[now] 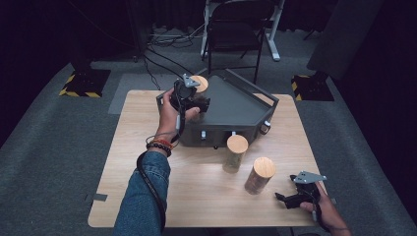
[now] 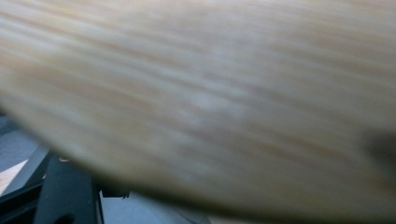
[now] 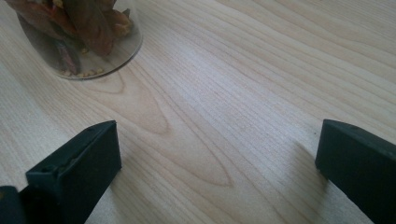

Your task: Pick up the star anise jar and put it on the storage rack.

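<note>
A glass jar with a round wooden lid hangs over the back left corner of the grey metal tray. My left gripper is shut on this jar, just under the lid. In the left gripper view the lid's pale wood sits very close and blurred. Two more wood-lidded jars stand on the table in front of the tray, one closer to it and one further right. My right gripper rests low near the front right of the table, open over bare wood, with a jar of reddish-brown pods ahead of it.
The light wooden table has free surface at the left and front. A black folding chair stands behind the table on grey carpet. A cable trails from the left gripper along the denim sleeve.
</note>
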`<move>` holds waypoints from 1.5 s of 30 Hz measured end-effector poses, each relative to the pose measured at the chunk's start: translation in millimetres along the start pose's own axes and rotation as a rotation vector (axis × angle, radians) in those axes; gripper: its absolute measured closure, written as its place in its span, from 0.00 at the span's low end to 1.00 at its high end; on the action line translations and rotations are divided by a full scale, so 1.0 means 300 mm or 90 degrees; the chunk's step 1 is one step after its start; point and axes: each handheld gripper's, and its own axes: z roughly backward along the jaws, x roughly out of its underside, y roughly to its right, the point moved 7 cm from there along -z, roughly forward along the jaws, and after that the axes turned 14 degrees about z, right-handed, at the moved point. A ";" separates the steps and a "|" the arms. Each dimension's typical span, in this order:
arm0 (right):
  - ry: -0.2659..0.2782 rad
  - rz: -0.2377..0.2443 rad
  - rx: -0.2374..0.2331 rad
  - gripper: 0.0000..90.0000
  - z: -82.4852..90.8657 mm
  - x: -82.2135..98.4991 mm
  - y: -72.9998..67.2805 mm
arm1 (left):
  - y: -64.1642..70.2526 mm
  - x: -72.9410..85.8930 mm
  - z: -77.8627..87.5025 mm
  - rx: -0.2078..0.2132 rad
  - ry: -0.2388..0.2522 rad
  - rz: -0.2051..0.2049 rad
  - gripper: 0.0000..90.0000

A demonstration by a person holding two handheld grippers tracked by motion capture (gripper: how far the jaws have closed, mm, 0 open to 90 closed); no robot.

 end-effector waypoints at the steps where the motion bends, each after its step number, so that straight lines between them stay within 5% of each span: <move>1: 0.000 0.000 0.000 0.00 0.000 0.000 0.000 | 0.001 0.000 -0.006 0.003 -0.002 0.005 0.28; 9: 0.000 0.000 0.000 0.00 0.000 0.000 0.000 | -0.006 0.018 -0.050 -0.012 -0.018 0.011 0.28; 21: 0.000 0.000 0.000 0.00 0.000 0.000 0.000 | -0.019 0.036 -0.074 0.011 -0.023 0.044 0.28; 45: 0.001 0.001 -0.001 0.00 0.000 0.000 0.000 | -0.015 0.041 -0.078 -0.006 -0.017 0.023 0.26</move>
